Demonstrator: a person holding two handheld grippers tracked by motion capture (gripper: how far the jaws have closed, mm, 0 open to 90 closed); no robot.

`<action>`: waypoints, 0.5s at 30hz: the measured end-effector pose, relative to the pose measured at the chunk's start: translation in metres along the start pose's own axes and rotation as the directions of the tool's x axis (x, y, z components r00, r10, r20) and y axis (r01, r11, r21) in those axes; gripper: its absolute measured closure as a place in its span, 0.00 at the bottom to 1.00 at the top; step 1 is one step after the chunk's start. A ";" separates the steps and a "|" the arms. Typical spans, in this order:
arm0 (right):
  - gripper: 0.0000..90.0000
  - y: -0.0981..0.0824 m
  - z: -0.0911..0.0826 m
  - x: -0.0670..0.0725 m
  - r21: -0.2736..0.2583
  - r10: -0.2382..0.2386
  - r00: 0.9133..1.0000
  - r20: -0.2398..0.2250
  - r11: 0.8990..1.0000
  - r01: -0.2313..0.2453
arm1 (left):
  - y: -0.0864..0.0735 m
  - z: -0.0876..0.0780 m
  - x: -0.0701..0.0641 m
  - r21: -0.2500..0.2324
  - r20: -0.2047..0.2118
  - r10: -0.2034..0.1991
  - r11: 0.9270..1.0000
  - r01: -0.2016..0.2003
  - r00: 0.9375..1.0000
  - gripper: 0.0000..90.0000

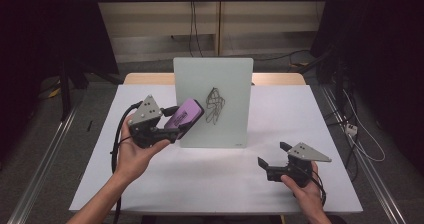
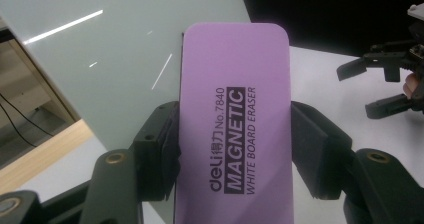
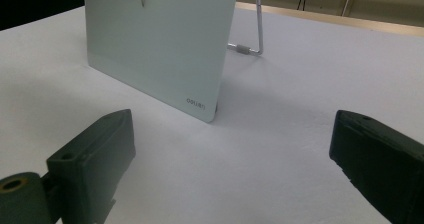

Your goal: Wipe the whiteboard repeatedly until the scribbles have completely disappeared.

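Note:
A pale glass whiteboard [image 1: 214, 101] stands upright on the white table [image 1: 150, 184], with a black scribble [image 1: 215, 105] near its middle. My left gripper [image 1: 172, 123] is shut on a purple magnetic whiteboard eraser [image 1: 184, 113], held tilted in the air in front of the board's left part. In the left gripper view both pads clamp the eraser [image 2: 235, 129] by its long sides, with the board [image 2: 115, 59] close behind it. My right gripper [image 1: 272, 154] rests low at the front right, open, nothing between its jaws. In the right gripper view the board's lower corner [image 3: 165, 49] stands ahead.
A wire stand [image 3: 255, 29] props the board from behind. A wooden strip [image 1: 280, 78] runs along the table's far edge. Cables [image 1: 360, 134] lie on the floor at the right. Bare tabletop [image 3: 280, 134] lies between the right gripper and the board.

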State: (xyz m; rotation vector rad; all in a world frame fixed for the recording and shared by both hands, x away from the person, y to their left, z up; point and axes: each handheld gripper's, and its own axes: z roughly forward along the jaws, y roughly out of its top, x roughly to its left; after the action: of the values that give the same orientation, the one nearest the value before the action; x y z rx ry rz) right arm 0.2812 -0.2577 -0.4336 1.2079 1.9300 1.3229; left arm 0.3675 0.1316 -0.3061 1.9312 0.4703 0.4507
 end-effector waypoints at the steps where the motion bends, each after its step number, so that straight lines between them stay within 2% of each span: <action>1: 0.05 0.000 0.000 0.000 -0.003 -0.003 1.000 -0.003 1.000 0.003 | 0.002 0.002 -0.001 -0.006 -0.005 0.001 1.000 -0.001 1.000 0.46; 2: 0.05 0.000 0.000 0.000 -0.002 -0.003 1.000 -0.003 1.000 0.003 | 0.005 0.006 -0.001 -0.008 -0.004 0.017 1.000 -0.017 1.000 0.46; 6: 0.05 0.000 0.001 0.000 0.001 -0.003 1.000 -0.004 1.000 0.003 | 0.007 0.013 0.000 -0.010 -0.009 0.038 0.999 -0.038 0.999 0.46; 12: 0.05 0.000 0.002 -0.001 0.003 0.001 1.000 0.001 1.000 -0.001 | 0.008 0.022 0.003 -0.034 -0.012 0.030 0.999 -0.031 0.999 0.46; 15: 0.05 0.000 0.002 0.000 0.005 -0.003 1.000 0.006 1.000 0.003 | 0.007 0.026 0.005 -0.034 -0.032 0.040 0.999 -0.041 0.999 0.46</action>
State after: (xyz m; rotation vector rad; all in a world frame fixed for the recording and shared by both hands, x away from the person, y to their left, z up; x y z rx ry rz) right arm 0.2832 -0.2570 -0.4343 1.2100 1.9311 1.3116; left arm 0.3859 0.1118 -0.3085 1.9055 0.4412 0.5132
